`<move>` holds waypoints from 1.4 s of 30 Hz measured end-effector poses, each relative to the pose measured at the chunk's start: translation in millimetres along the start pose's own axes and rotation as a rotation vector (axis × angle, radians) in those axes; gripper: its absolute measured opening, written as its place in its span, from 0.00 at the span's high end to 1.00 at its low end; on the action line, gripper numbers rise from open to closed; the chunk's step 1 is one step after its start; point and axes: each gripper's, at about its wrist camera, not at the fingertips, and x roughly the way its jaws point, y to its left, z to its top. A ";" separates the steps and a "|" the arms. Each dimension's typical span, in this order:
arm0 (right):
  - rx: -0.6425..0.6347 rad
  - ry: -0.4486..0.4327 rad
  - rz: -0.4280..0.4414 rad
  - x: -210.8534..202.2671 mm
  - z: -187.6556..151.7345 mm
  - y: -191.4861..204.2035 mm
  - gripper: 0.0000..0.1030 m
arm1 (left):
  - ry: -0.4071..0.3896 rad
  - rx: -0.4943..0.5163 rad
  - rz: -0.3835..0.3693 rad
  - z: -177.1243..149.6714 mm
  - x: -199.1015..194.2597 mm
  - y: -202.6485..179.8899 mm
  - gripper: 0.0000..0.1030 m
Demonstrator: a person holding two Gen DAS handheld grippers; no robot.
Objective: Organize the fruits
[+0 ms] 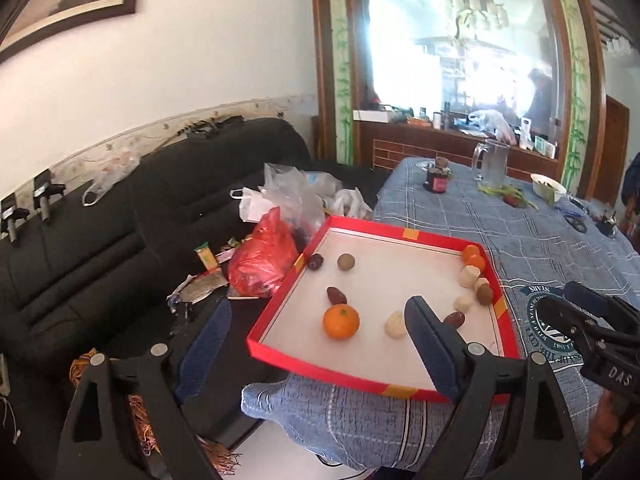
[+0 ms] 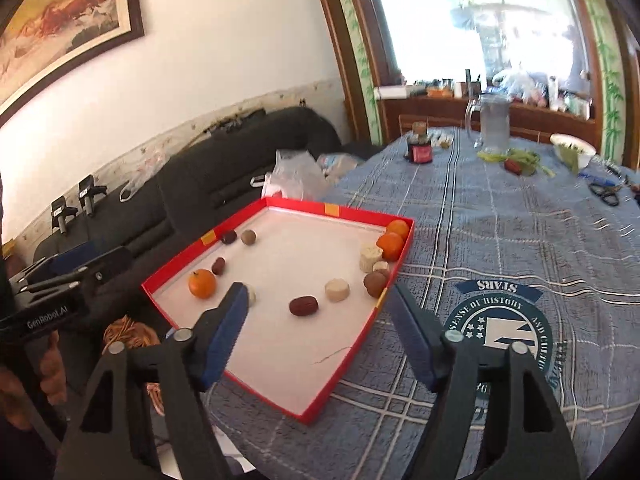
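Left wrist view: the left tongs stand released and empty above the red tray on the table; a tangerine lies at the tray's 7 o'clock.

Right wrist view: the right tongs are released and empty; a red date lies between them, with two tangerines in the tray's 2 o'clock corner.

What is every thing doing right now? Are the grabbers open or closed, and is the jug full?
left gripper: open, empty.
right gripper: open, empty.
red tray: flat on the table, fruit scattered inside.
lone orange: loose, apart from the corner pair.
glass jug: upright; fill unclear.
red bag: crumpled.
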 end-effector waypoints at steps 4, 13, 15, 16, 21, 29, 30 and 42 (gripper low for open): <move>-0.021 -0.051 -0.036 -15.4 -4.2 14.5 0.22 | -0.037 -0.011 -0.031 -5.9 -14.6 4.0 0.06; 0.001 -0.151 -0.124 -56.7 -7.7 33.0 0.16 | -0.145 -0.021 -0.016 -5.6 -50.8 17.4 0.00; -0.011 -0.181 -0.137 -67.5 -9.0 40.6 0.14 | -0.167 -0.027 -0.013 -6.6 -57.6 20.6 0.00; -0.018 -0.201 -0.145 -73.7 -9.6 45.0 0.12 | -0.175 -0.030 -0.014 -6.5 -60.6 22.7 0.00; -0.020 -0.258 -0.132 -93.9 -14.9 63.1 0.05 | -0.167 -0.029 -0.017 -12.8 -66.9 27.6 0.00; -0.109 -0.290 -0.150 -97.7 -22.2 84.1 0.00 | -0.169 -0.056 0.066 -15.0 -65.2 28.2 0.00; -0.102 -0.278 -0.150 -94.8 -22.8 82.8 0.00 | -0.166 -0.052 0.067 -15.8 -64.6 28.1 0.00; -0.014 -0.200 -0.192 -79.9 -27.8 63.7 0.00 | -0.158 -0.077 0.149 -22.9 -57.2 51.9 0.00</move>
